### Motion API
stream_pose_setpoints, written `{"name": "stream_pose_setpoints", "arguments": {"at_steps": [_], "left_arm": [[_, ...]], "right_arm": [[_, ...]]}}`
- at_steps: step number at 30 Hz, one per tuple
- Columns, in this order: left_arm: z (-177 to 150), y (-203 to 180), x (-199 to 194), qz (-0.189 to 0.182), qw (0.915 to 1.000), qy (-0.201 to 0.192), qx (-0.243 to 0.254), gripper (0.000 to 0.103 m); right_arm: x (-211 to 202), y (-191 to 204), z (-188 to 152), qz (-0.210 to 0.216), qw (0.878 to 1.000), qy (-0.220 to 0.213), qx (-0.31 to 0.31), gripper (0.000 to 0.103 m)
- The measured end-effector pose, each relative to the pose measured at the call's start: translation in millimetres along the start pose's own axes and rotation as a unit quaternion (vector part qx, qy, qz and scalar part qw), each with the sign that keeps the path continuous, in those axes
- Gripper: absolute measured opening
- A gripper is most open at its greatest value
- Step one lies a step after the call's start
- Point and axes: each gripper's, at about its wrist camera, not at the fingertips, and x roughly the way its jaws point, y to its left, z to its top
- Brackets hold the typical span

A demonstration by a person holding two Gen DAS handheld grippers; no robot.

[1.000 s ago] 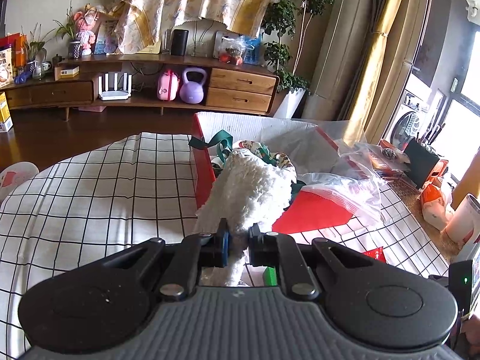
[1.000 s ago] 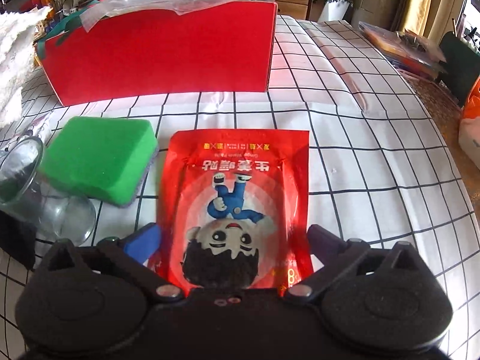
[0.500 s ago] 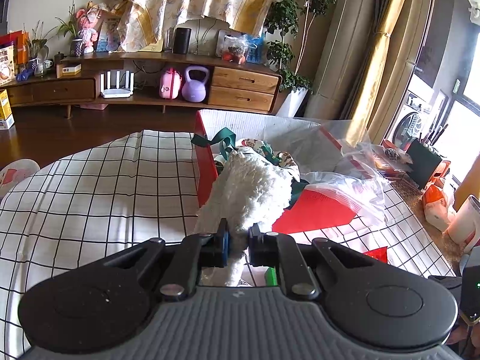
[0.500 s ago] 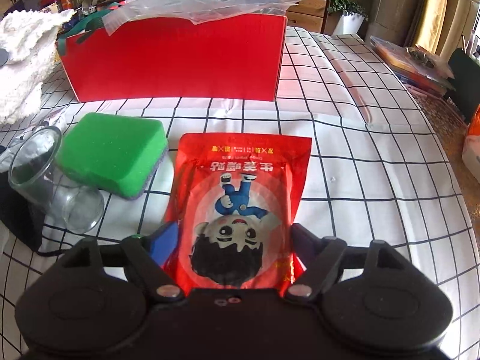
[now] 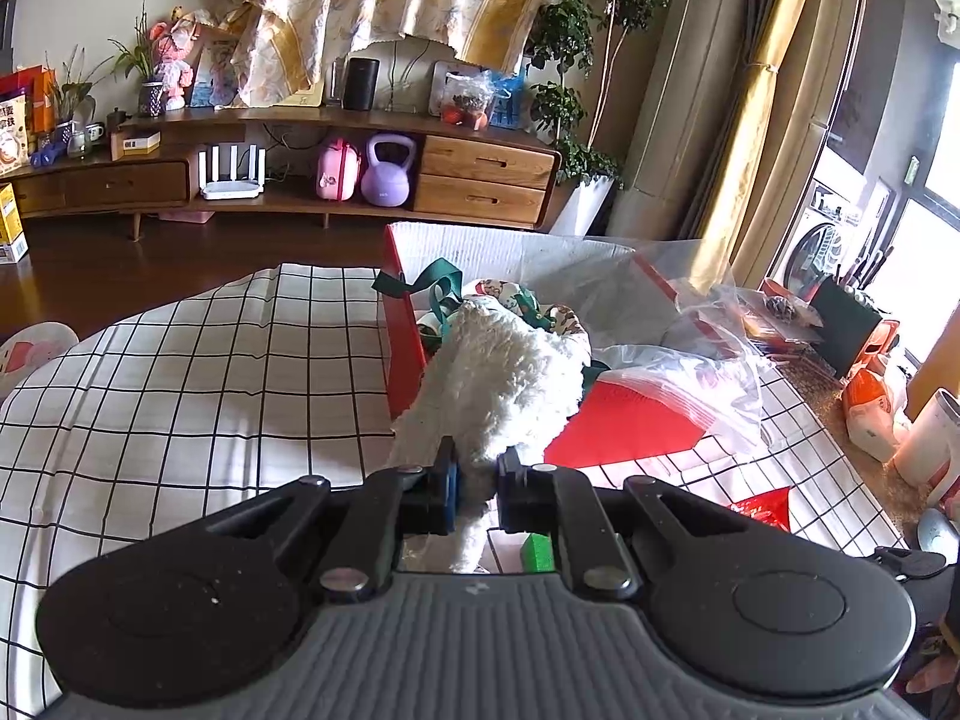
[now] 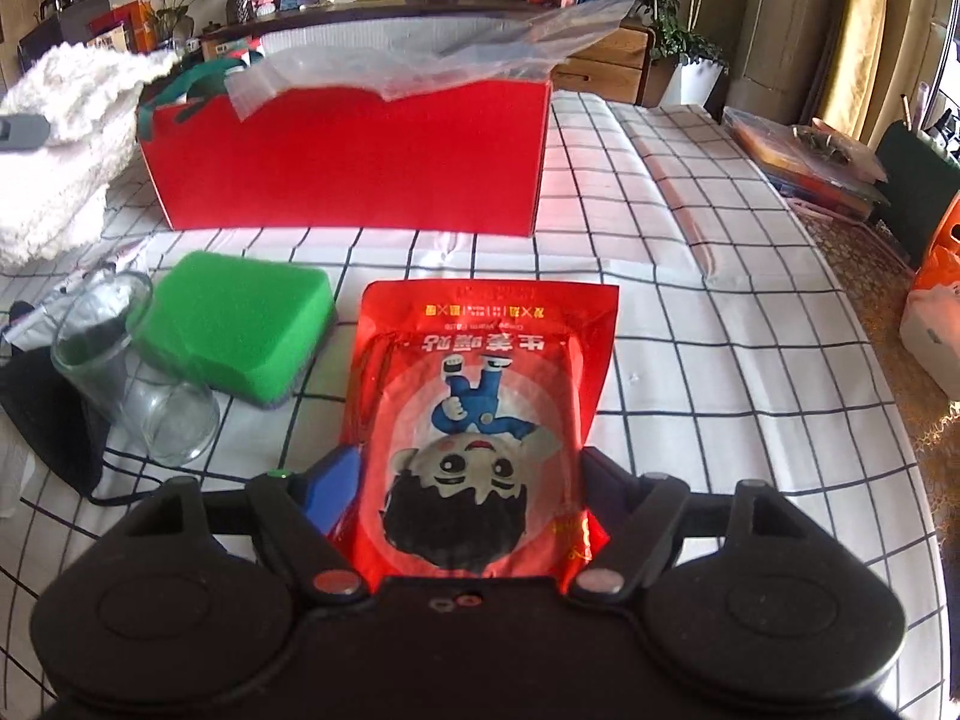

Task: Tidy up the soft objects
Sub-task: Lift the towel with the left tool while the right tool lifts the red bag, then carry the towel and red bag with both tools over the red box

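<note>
My left gripper [image 5: 477, 483] is shut on a white fluffy towel [image 5: 501, 384] and holds it up at the near left corner of the red box [image 5: 399, 336]. The towel also shows at the left of the right wrist view [image 6: 60, 150]. The red box [image 6: 354, 162] holds a green-strapped patterned cloth [image 5: 510, 300] and a clear plastic bag [image 6: 432, 60]. My right gripper [image 6: 471, 474] is shut on a red snack pouch [image 6: 480, 414] with a cartoon boy, lifted slightly off the checked cloth. A green sponge [image 6: 240, 330] lies left of the pouch.
A glass carafe [image 6: 126, 372] lies on its side beside the sponge, next to a black mask [image 6: 54, 414]. The checked tablecloth [image 6: 720, 300] covers the table. Bags and boxes [image 6: 804, 162] sit beyond the right edge. A wooden sideboard [image 5: 300, 174] stands far behind.
My left gripper has carried the towel slightly forward and up toward the box. My right gripper has pulled back and lifted with the pouch, so the box and sponge look farther away.
</note>
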Motion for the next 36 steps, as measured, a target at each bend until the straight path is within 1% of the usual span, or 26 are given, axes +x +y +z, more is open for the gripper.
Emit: {"name": "stream_pose_setpoints", "arguments": {"at_steps": [8,11,15,22,30,36], "left_arm": [[7.0,-7.7,-8.7,-0.016,0.9998,-0.009,-0.006,0.011],[13.1,-14.0,-13.9,-0.023,0.9996,-0.017,-0.006,0.011],[25.7,-23.7,-21.7,-0.035,0.9989,-0.031,-0.005,0.011],[51.1,-40.0,-29.3,-0.052,0.9969,-0.059,0.000,0.011],[77.3,-54.0,-15.4,-0.065,0.9955,-0.069,0.007,0.011],[98.5,-54.5,11.5,-0.067,0.9957,-0.063,0.003,0.011]], "right_arm": [[-38.2,-13.3,22.1,0.016,0.999,-0.033,0.008,0.078],[-42.0,-14.9,31.9,0.020,0.999,-0.033,0.005,0.078],[-37.2,-12.2,41.9,0.021,0.999,-0.028,0.003,0.078],[-47.5,-0.7,73.3,0.039,0.998,-0.053,-0.012,0.078],[-42.9,7.3,121.0,0.042,0.996,-0.070,-0.032,0.078],[-25.4,13.3,160.6,0.052,0.995,-0.072,-0.042,0.078]]}}
